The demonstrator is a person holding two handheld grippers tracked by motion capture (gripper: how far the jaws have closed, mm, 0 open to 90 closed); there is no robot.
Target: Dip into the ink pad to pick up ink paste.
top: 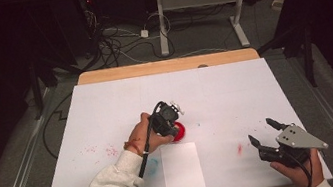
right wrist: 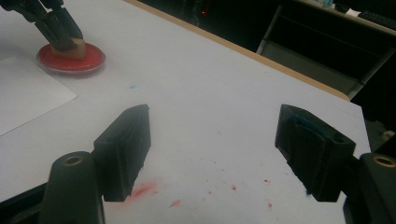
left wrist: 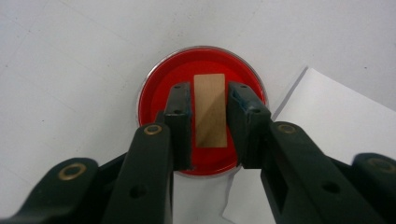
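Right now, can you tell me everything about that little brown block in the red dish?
The block is a small tan rectangle that looks like wood, with a flat, plain top. It sits in the middle of the round red dish, which has a clear rim and rests on the white table cover beside a sheet of paper. The left gripper has a black jaw against each long side, gripping it. Its underside is hidden.

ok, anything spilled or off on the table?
Yes: red ink specks and a smear stain the white table cover near the right claw, more red specks and a teal smudge by the left sleeve. The red ink dish itself sits upright.
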